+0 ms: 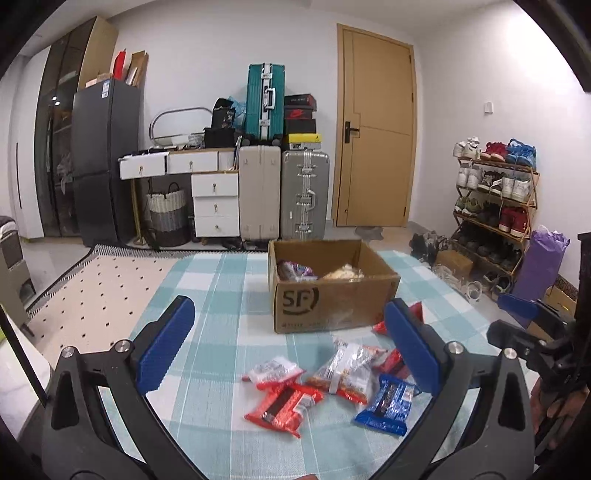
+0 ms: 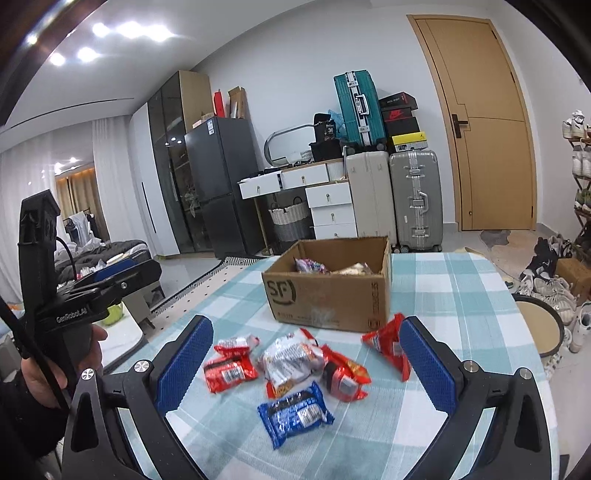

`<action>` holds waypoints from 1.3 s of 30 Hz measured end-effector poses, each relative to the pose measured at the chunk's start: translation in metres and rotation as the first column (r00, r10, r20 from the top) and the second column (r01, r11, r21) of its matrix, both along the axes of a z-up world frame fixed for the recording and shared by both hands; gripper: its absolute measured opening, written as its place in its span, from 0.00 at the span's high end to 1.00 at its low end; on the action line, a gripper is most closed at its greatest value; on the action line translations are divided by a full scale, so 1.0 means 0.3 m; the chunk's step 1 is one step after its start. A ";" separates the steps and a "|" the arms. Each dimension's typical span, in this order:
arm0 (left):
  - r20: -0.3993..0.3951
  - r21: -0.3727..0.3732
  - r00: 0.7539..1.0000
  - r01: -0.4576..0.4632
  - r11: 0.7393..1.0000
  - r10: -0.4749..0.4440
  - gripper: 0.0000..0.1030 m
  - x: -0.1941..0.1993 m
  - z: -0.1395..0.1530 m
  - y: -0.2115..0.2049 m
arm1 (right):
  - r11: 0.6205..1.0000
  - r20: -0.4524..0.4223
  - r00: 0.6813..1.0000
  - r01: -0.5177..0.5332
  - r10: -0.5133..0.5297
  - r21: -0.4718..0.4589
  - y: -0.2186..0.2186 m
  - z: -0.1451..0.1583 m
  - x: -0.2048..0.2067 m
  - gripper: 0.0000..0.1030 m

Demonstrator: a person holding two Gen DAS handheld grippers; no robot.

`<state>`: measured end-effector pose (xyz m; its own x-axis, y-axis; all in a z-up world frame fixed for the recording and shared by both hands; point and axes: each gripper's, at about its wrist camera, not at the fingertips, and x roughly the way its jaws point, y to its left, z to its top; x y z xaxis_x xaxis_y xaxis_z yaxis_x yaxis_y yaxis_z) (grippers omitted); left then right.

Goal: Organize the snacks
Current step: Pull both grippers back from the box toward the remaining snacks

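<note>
Both the left gripper (image 1: pixel 290 345) and the right gripper (image 2: pixel 306 360) are held wide apart, nothing gripped. Crinkly foil snack packets (image 2: pixel 291 363) are scattered between the textured blue pads (image 2: pixel 184 365); a corrugated cardboard box (image 2: pixel 328 291) is seen at 12 o'clock.

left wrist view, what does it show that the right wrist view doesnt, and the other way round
Only the left wrist view shows the purple bag beside the full shoe rack.

Only the right wrist view shows the unmade bed, the curtains and the ceiling lights.

Both show the SF cardboard box with snacks already inside, the loose snack packets including the blue packet on the checked tablecloth, the suitcases, and the door. Both the left gripper and the right gripper are open and empty.
</note>
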<state>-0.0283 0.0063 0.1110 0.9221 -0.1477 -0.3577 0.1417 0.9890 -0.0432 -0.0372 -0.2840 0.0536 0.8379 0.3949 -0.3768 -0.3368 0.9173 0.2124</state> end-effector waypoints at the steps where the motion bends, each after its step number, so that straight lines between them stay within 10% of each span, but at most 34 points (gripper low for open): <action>1: -0.011 -0.012 1.000 -0.001 1.000 0.001 0.00 0.012 -0.026 0.010 | 1.000 -0.005 1.000 0.001 -0.001 -0.006 0.005 -0.022 -0.008 0.00; 17: -0.154 -0.004 0.987 -0.051 0.999 0.050 0.00 0.151 -0.363 0.035 | 0.999 -0.134 0.990 -0.041 0.039 -0.019 0.055 -0.236 0.018 0.00; 39: -0.172 0.043 0.984 -0.038 0.998 0.045 0.00 0.170 -0.415 0.008 | 0.992 -0.348 0.932 -0.122 0.104 -0.033 0.107 -0.338 0.136 0.00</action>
<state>0.0227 0.0087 -0.0135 0.8511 -0.0934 -0.5167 0.0942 0.9952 -0.0247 0.0036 -0.2519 -0.0479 0.6033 0.4510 -0.6578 -0.3534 0.8905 0.2864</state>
